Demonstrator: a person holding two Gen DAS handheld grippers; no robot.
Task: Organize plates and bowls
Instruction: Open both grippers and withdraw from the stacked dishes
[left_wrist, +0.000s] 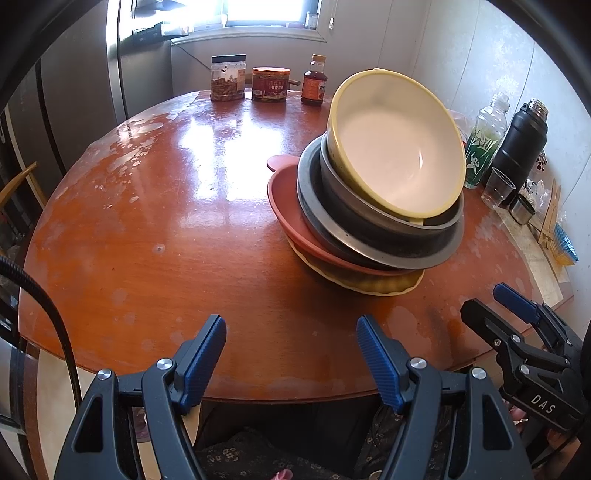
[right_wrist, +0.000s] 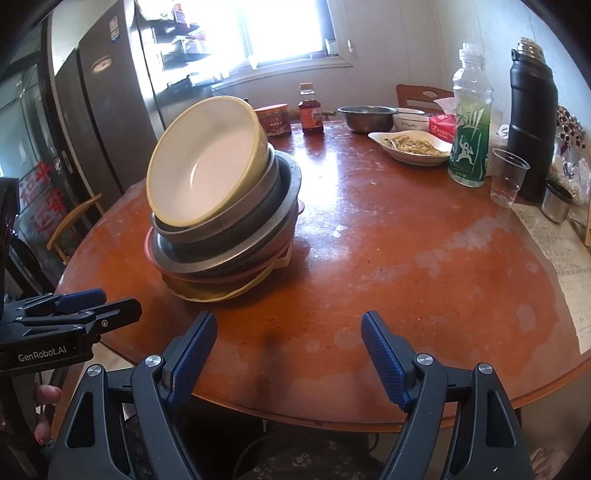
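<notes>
1. Our left tongs (left_wrist: 291, 354) and right tongs (right_wrist: 288, 350) both hang spread wide and empty over the near edge of the table (left_wrist: 166, 221). Nothing sits between the pads on either side.

2. The stack sits on the table a little beyond both tongs, touched by neither: a scalloped yellow plate (left_wrist: 369, 286) at the bottom, a reddish plate (left_wrist: 288, 206) on it, two metal basins (left_wrist: 369, 236) nested above, and the cream bowl (left_wrist: 399, 147) on top.

3. Main risk: the cream bowl sits tilted, its rim lifted well off level and leaning toward the near-left in the right wrist view. If we bump the stack or grab a lower piece first, we judge it likely slides out or tips off.

4. The basins also look skewed in the reddish plate, so pulling one rim could drag its neighbours and shift the whole pile.

5. The bowl wall is smooth and rounded. A pinch on the rim with too shallow a bite may slip.

6. Further right stand a plastic cup (right_wrist: 508, 177), a green bottle (right_wrist: 469, 140) and a black flask (right_wrist: 532, 118). A wide swing carrying the bowl could knock them.

7. At the far side sit a steel bowl (right_wrist: 365, 118) and a dish of food (right_wrist: 410, 147); spill risk if we set things there.
</notes>
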